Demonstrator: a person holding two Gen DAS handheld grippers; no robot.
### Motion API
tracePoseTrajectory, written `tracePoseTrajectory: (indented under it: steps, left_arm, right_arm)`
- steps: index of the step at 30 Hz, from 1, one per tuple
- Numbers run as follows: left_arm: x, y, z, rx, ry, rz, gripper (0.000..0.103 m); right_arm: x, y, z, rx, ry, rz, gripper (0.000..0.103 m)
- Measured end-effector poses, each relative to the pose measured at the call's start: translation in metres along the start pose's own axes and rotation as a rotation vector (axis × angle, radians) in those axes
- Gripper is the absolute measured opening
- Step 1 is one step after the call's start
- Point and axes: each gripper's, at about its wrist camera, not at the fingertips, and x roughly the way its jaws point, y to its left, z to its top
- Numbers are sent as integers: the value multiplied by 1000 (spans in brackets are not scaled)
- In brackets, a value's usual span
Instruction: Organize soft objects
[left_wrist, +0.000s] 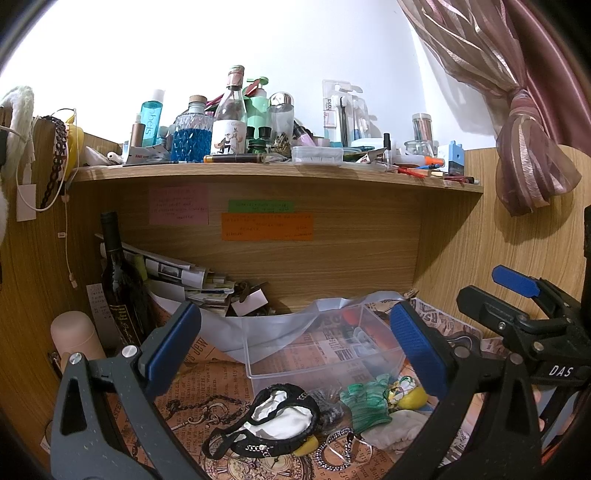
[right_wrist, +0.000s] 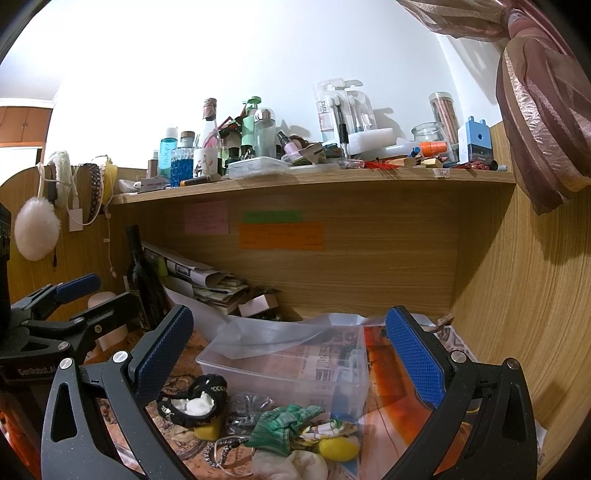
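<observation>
Clutter of soft things lies just in front of the clear plastic bin (left_wrist: 325, 354) on the newspaper-lined desk: a black-and-white pouch (left_wrist: 275, 419) at the bin's front left corner, a green striped cloth (left_wrist: 364, 404) at its front wall, a yellow ball (left_wrist: 412, 398) and a white cloth (left_wrist: 397, 424) beside that. The bin holds none of them. The left gripper (left_wrist: 295, 343) hangs above the bin, jaws spread wide, grasping nothing. The right gripper (right_wrist: 288, 354) hangs likewise over the bin, released and empty.
</observation>
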Motion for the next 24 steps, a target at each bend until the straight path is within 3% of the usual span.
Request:
tracePoseTrajectory:
  steps: [16, 20, 24]
  left_arm:
    - [4, -2, -2, 3, 16, -2, 103]
    - [17, 0, -12, -4, 73, -8, 103]
    - [36, 5, -35, -7, 182, -56, 103]
  right_arm:
    - [-1, 2, 1, 2, 3, -6, 103]
    - [6, -3, -3, 8, 36, -23, 103]
    - [20, -16, -16, 28, 126, -36, 103]
